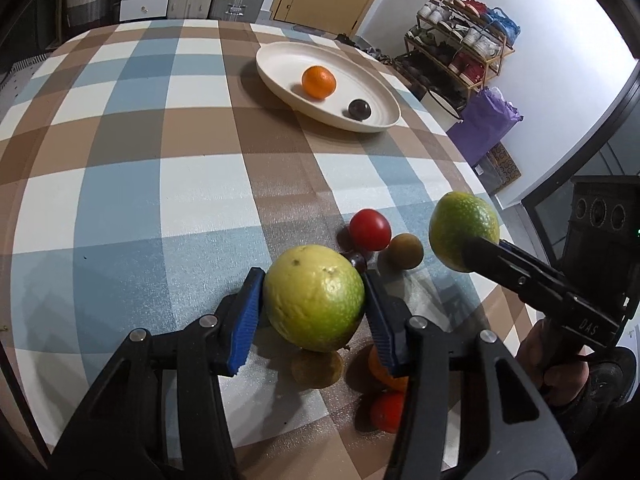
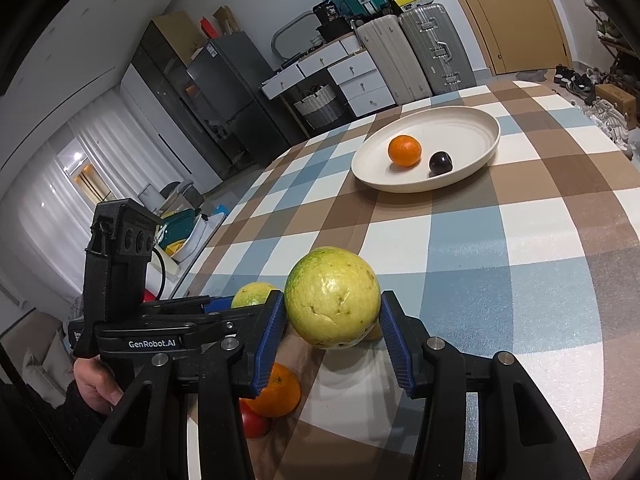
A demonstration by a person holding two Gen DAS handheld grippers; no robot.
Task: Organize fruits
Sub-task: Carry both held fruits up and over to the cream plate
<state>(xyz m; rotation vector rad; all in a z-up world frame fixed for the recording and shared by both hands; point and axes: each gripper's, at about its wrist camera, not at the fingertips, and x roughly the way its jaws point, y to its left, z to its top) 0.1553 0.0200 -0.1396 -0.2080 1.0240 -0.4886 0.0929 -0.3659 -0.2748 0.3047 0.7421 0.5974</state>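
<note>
**A:** Where does your left-hand citrus sit against the left gripper?

**B:** In the left wrist view it is lower centre, squarely between your two blue pads. Both pads press on its sides, so the claw is clamped on it at a middling width. A brown kiwi and a small orange lie on the checked tablecloth just below it in the frame.

**A:** And your other hand?

**B:** Your right gripper grips the right-hand citrus the same way, pads on both flanks, lower centre of the right wrist view. From the left wrist view that fruit hangs at the right edge, clear of the cloth.

**A:** Which way do they point?

**B:** Both are nearly round, so you get no clear long axis. The left one shows pocked skin at its upper side and a small stub at its lower edge. The right one turns creased yellow skin toward the camera.

**A:** The rest?

**B:** A red tomato and a second kiwi sit just above your left claw. The cream plate, upper centre, holds an orange and a dark plum.
</note>
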